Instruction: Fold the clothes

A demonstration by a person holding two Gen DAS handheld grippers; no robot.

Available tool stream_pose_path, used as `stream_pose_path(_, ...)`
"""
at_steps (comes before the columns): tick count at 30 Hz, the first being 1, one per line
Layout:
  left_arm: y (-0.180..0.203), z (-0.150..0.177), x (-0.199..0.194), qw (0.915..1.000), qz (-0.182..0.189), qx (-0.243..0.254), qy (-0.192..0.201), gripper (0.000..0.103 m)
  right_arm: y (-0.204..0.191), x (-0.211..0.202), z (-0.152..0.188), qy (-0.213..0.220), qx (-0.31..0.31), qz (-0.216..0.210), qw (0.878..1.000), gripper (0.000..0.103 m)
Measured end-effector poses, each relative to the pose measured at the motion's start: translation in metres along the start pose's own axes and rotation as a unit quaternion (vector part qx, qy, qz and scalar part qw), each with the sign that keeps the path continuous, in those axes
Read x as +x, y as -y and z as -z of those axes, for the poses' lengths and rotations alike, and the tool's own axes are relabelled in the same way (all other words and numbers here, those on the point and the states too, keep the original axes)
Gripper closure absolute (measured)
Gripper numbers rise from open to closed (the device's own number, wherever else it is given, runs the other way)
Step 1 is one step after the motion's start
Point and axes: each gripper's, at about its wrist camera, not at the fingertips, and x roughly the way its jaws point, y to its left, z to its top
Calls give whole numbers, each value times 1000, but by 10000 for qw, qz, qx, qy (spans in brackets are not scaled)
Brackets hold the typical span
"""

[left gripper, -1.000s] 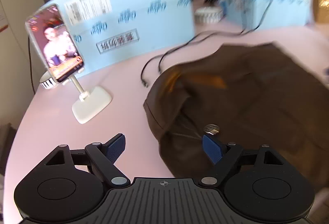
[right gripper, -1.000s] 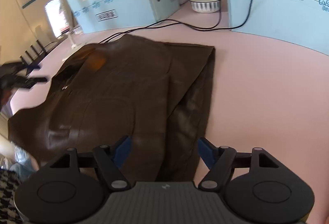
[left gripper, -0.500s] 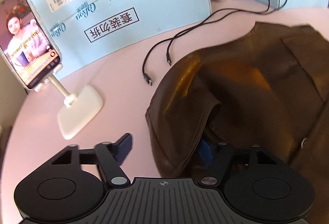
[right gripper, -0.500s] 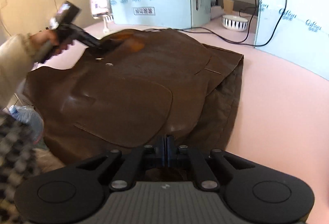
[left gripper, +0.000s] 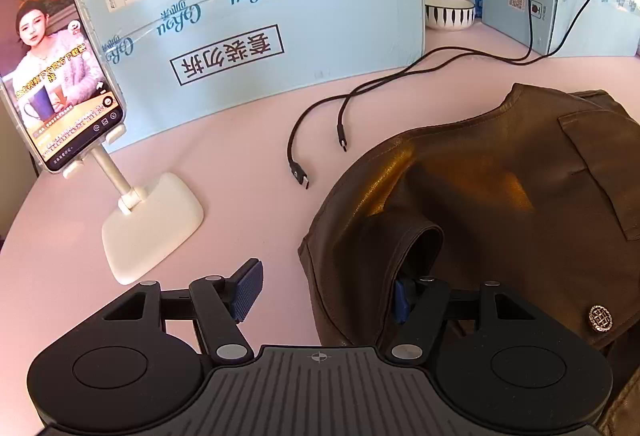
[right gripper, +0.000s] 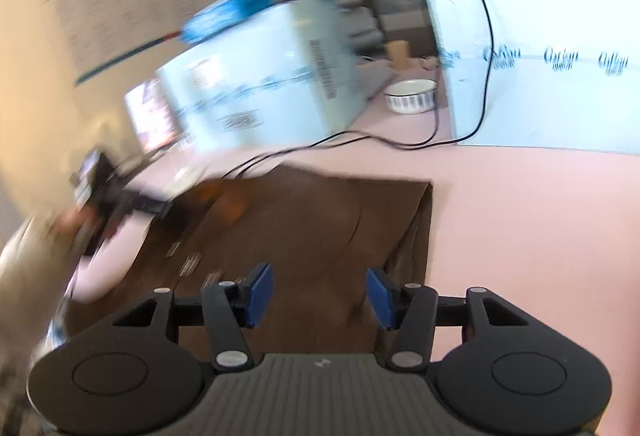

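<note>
The left gripper [left gripper: 326, 294] stands spread around the jacket's [left gripper: 500, 204] sleeve opening, one finger tucked inside the cuff and the other outside on the table [left gripper: 240, 204], pressing nothing yet; if it shuts on that single slick layer, the fabric may slide free or drag the jacket toward the phone stand [left gripper: 150, 226]. The right gripper [right gripper: 320, 294], its jaws opening with nothing between them, hovers over the jacket's near edge. The jacket is dark brown, glossy and leather-like, lying mostly flat just beside the phone stand.

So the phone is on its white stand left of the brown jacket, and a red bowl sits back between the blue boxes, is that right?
Not quite: the bowl is white with dark stripes, not red, as the left wrist view shows. The phone is on its white stand, left of the brown jacket.
</note>
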Motion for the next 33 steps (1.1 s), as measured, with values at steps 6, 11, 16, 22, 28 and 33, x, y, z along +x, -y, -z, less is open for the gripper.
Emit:
stream_pose_path(6, -2, 3, -1, 9993, 202, -124, 301, 39, 44, 125, -32, -805, 668, 606, 9927, 62)
stream_pose_path(11, -8, -7, 2, 9968, 421, -314, 608, 39, 28, 137, -28, -518, 57, 844, 9951, 94)
stream_pose_path(16, 3, -30, 27, 9954, 586, -279, 699, 39, 39, 130, -25, -194, 34, 1273, 9917, 96)
stream_pose_path(22, 27, -59, 50, 9934, 816, -321, 739, 40, 69, 106, -36, 201, 240, 1699, 9850, 97)
stream_pose_path(28, 16, -71, 57, 9910, 786, -703, 831, 40, 75, 119, -46, 382, 287, 1537, 9870, 96)
stream_pose_path(33, -21, -70, 59, 9832, 934, -1376, 758, 39, 79, 140, -56, 764, 445, 1174, 9891, 93)
